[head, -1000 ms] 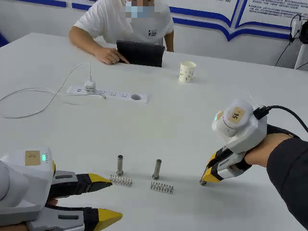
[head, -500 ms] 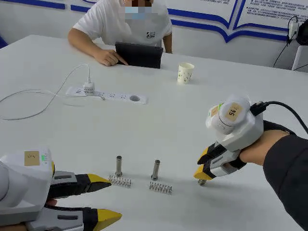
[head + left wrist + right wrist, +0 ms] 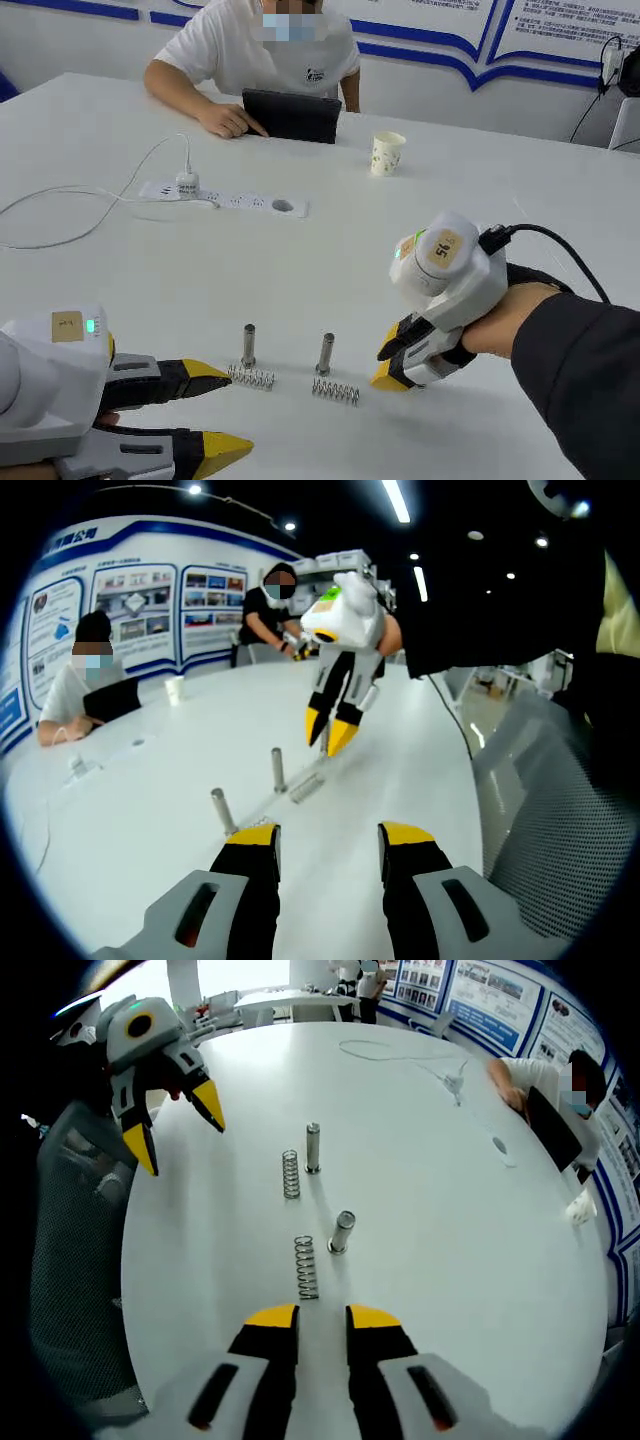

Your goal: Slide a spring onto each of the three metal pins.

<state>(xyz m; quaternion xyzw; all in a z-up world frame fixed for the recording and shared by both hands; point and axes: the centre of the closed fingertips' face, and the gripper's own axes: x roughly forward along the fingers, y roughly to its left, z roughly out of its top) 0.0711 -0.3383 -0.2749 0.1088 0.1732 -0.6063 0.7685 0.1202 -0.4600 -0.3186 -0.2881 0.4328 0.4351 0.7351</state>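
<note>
at the lower left of the head view, the left gripper (image 3: 222, 410) is held low over the white surface (image 3: 330, 270), its fingers (image 3: 210, 374) spread wide with nothing gripped. just past the upper tip, the left spring (image 3: 251, 376) is seen lying flat at the foot of the upright left pin (image 3: 249, 343). further right, the right pin (image 3: 326, 352) is stood upright, the right spring (image 3: 336, 391) lying just in front of it. beside that spring, the right gripper (image 3: 384, 364) is angled down at the surface, its fingers parted only narrowly, nothing seen between them.
</note>
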